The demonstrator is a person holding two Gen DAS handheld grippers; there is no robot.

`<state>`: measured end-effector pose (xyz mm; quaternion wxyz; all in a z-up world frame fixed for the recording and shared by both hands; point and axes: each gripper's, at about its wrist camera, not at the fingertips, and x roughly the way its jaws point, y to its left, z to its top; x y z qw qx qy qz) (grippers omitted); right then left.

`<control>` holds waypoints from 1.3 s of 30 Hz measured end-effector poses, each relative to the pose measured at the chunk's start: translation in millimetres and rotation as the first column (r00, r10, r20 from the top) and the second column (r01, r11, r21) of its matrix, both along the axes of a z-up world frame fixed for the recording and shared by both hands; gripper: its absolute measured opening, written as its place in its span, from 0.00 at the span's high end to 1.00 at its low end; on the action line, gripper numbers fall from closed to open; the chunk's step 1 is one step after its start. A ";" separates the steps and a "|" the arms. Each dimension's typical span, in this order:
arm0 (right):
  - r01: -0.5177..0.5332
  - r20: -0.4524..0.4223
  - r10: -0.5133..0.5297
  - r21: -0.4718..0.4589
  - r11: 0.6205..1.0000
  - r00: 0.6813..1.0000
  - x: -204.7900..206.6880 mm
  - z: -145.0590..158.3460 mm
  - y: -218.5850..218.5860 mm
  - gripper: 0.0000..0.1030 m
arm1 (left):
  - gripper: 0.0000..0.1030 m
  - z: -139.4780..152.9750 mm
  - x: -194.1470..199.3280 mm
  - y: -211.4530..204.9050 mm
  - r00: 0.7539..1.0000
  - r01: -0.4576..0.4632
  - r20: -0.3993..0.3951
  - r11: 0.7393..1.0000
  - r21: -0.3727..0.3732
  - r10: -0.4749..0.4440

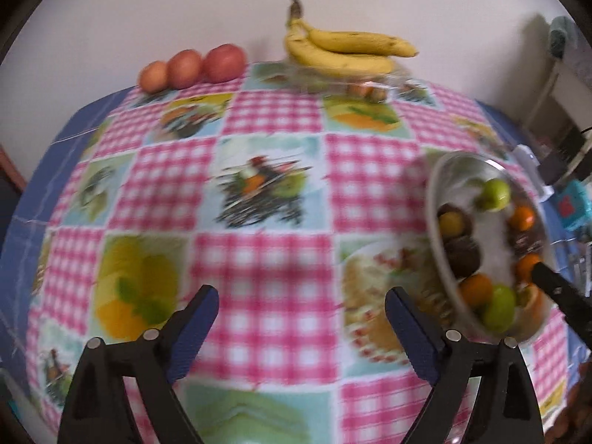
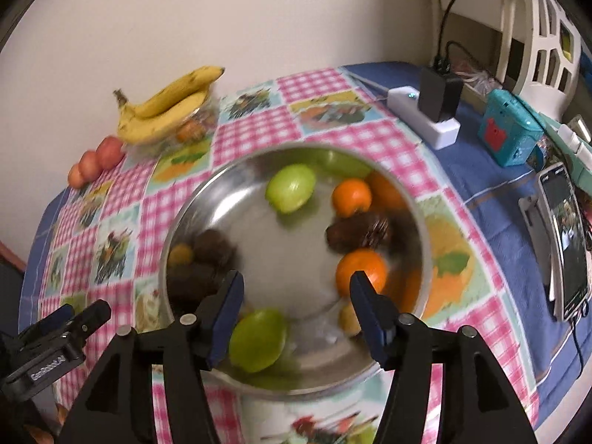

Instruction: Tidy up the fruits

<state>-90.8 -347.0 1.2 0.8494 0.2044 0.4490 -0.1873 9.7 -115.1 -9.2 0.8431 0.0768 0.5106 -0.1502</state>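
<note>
Left gripper [image 1: 301, 305]: wide open, nothing between fingers, over tablecloth [image 1: 259, 259].
Right gripper [image 2: 296, 288]: partly open, empty, above steel bowl [image 2: 192, 203].
Bowl: near table's right edge; green fruits [image 2: 290, 187], oranges [image 2: 351, 198], brown fruits inside.
Bananas [image 1: 344, 50]: far edge.
Tomatoes [image 1: 192, 66]: far left corner.

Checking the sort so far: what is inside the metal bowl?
The bowl holds two green fruits, oranges, dark brown spiky fruits and a small yellow one. Fruit by the near rim is partly hidden behind the right hand-held gripper.
</note>
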 end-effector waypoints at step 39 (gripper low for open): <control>-0.179 -0.031 0.177 -0.130 0.975 0.984 -23.6 12.6 85.7 0.06 | 0.00 17.2 -33.8 57.5 0.991 -0.115 0.086 0.977 0.180 0.101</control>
